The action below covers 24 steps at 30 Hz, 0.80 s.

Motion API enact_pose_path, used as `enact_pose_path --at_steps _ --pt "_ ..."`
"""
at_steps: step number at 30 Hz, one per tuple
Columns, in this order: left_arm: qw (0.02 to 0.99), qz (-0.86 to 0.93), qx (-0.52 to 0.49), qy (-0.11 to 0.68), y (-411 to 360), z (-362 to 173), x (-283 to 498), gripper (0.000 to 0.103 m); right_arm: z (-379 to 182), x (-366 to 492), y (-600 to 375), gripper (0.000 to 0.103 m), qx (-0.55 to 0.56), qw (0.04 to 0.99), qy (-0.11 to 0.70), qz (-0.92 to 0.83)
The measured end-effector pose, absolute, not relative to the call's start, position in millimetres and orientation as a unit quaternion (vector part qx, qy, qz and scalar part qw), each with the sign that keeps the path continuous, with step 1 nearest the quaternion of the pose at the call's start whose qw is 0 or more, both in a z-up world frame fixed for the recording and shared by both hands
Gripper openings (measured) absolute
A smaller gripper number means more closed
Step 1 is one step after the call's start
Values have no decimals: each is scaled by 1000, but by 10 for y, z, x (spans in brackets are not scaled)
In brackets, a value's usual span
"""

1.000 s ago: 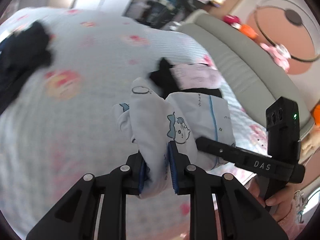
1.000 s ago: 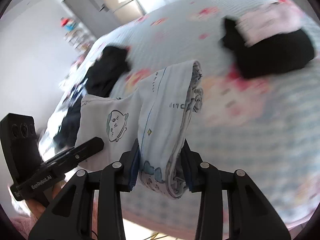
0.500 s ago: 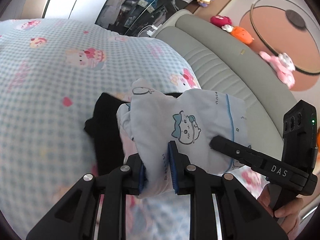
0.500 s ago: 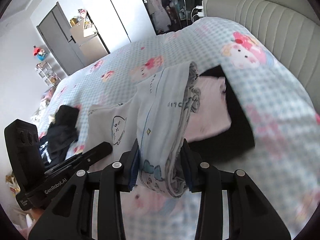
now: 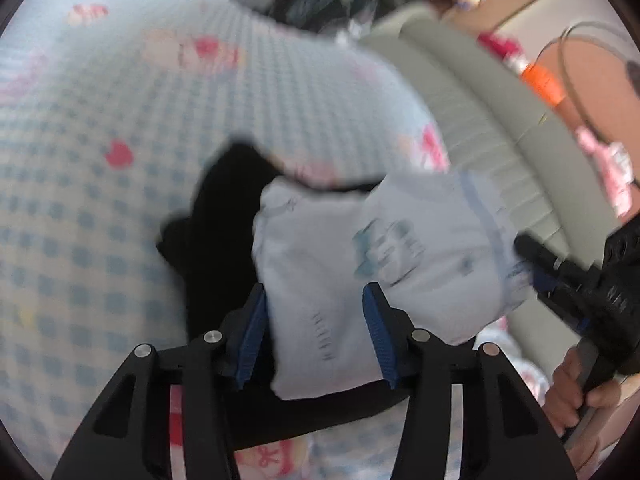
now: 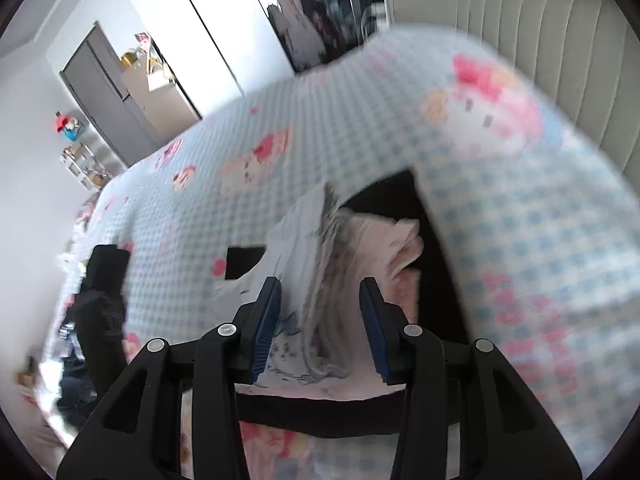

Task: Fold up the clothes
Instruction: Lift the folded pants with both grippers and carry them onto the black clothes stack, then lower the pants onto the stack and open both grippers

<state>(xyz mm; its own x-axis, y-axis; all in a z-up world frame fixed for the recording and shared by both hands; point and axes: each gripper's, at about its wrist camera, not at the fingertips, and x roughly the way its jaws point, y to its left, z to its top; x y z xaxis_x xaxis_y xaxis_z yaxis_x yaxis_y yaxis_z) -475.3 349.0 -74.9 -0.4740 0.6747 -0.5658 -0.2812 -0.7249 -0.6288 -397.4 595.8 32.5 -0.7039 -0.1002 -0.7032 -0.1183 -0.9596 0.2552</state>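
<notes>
Folded white garment with blue cartoon prints lies on a pink and black stack on the bed, near the padded headboard. Motion blur smears the print, and the stack's lower edge is hidden behind both tools. Left gripper: jaws opening, cloth between them, pads no longer pinching as a second ago. Right gripper: jaws opening too, the left pad at the cloth's edge, the right one clear. A hand grips the right tool's handle.
</notes>
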Motion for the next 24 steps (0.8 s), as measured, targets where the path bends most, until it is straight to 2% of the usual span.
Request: enact_pose_path --at_steps 3,4,7,9,10,12,13,14,15,18,24 --pt "282 864 -359 -211 3392 -478 -4561 48 503 -3796 5697 41 -344 12 100 934" --pt "295 864 -360 -194 3457 -445 -4549 48 531 -3776 5605 41 -335 5 92 938" --pt "316 852 -388 -152 3672 -513 -4567 37 397 -3893 5266 40 -357 -23 53 932" --pt "319 843 -412 -134 3767 -635 -4598 36 286 -3974 5127 39 -374 -31 32 926" --pt "317 838 -425 -128 3795 -707 -4616 36 224 -4008 5162 36 -382 -23 31 923" --pt "313 831 -442 -126 3807 -835 -4660 36 99 -4074 5233 18 -397 -8 28 917" --pt "311 828 -448 -129 3796 -888 -4686 36 36 -4107 5269 13 -405 0 27 914" --pt "310 824 -453 -137 3781 -915 -4716 37 11 -4110 5340 3 -410 2 35 912" --pt "307 824 -456 -138 3776 -935 -4726 38 8 -4095 5427 0 -411 -1 48 910" --pt "302 821 -464 -136 3793 -995 -4754 40 -22 -4057 5562 0 -414 -5 56 908" --pt "296 827 -461 -127 3803 -958 -4708 39 -87 -4044 5624 0 -406 5 66 912"
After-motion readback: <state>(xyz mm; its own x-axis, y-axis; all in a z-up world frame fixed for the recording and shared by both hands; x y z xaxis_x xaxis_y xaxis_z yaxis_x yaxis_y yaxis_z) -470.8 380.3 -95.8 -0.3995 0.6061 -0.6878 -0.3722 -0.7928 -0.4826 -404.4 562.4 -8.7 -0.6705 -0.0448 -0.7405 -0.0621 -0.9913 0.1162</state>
